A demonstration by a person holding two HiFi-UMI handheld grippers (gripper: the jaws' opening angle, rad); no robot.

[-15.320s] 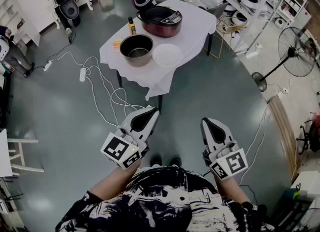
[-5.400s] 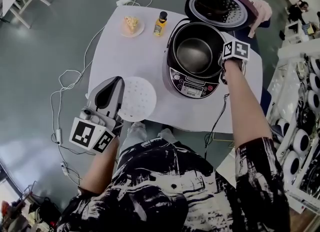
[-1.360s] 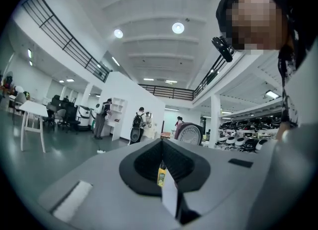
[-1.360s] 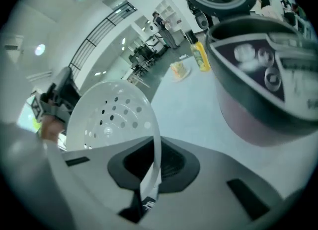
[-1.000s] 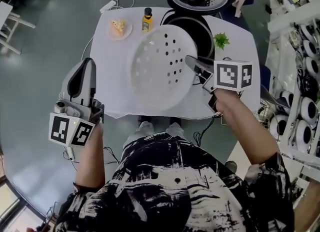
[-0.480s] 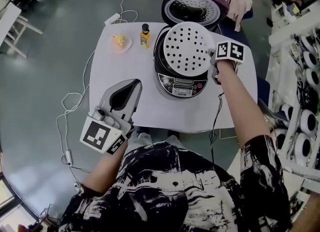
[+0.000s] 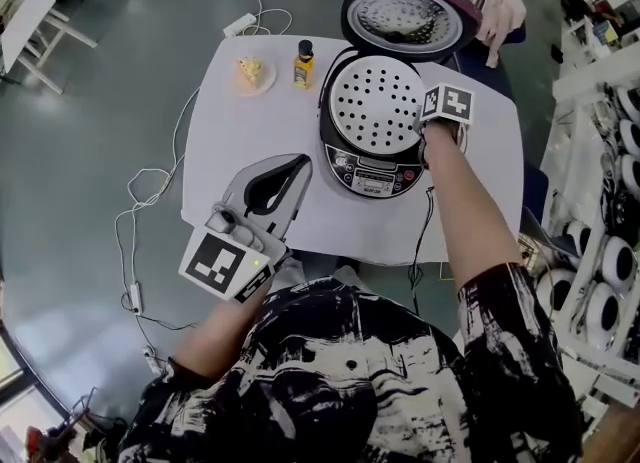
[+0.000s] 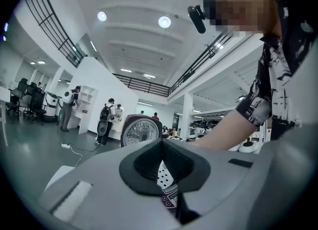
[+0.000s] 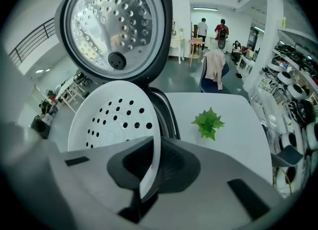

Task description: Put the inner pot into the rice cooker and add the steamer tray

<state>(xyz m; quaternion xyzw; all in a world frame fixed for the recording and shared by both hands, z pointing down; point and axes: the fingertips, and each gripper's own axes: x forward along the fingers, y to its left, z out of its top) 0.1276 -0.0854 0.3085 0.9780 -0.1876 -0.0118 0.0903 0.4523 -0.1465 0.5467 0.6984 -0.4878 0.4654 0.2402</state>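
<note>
The steamer tray [image 7: 377, 103] is seen in the head view lying over the open mouth of the rice cooker [image 7: 370, 169], which stands on the white tabletop [image 7: 230, 151]. The right tongs [image 7: 424, 131] are closed on the tray's right rim. This grip is shown clearly only in the right gripper view (the thin white edge is pinched between the jaws), where a green leaf [image 9: 208, 122] is also found. The left tongs [image 7: 298, 164] are shut and empty, near the tabletop's front part. A bottle [image 7: 303, 63] is visible only in the head view.
</note>
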